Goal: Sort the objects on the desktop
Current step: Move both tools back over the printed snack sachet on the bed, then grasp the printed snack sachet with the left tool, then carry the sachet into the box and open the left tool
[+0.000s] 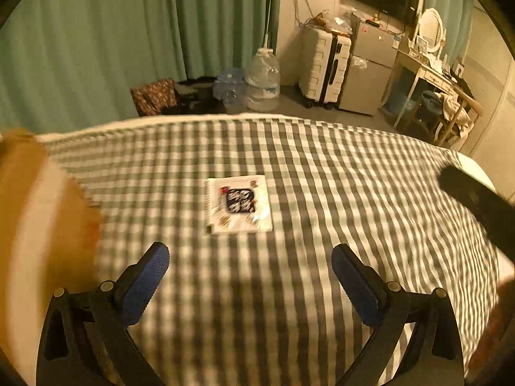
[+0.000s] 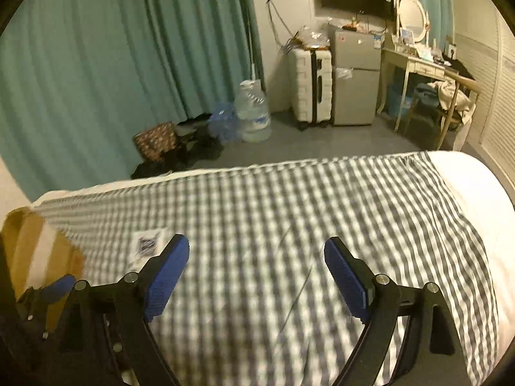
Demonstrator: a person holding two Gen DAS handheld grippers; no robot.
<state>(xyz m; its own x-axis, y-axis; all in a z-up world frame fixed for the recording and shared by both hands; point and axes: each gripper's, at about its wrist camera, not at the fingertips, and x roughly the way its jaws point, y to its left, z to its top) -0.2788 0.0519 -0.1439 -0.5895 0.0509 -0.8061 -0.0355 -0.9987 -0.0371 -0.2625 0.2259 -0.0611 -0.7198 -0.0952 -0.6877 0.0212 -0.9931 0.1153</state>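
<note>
The left tongs and right tongs are both wide open and empty above the checked bed, just short of the notebook, so a rushed, blurry grab could snag cloth instead.

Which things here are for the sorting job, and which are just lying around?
For the job:
- spiral notebook on the checked cloth
- cardboard box at the left edge

Just lying around:
- water jug
- white suitcase
- small fridge
- dressing table
</note>
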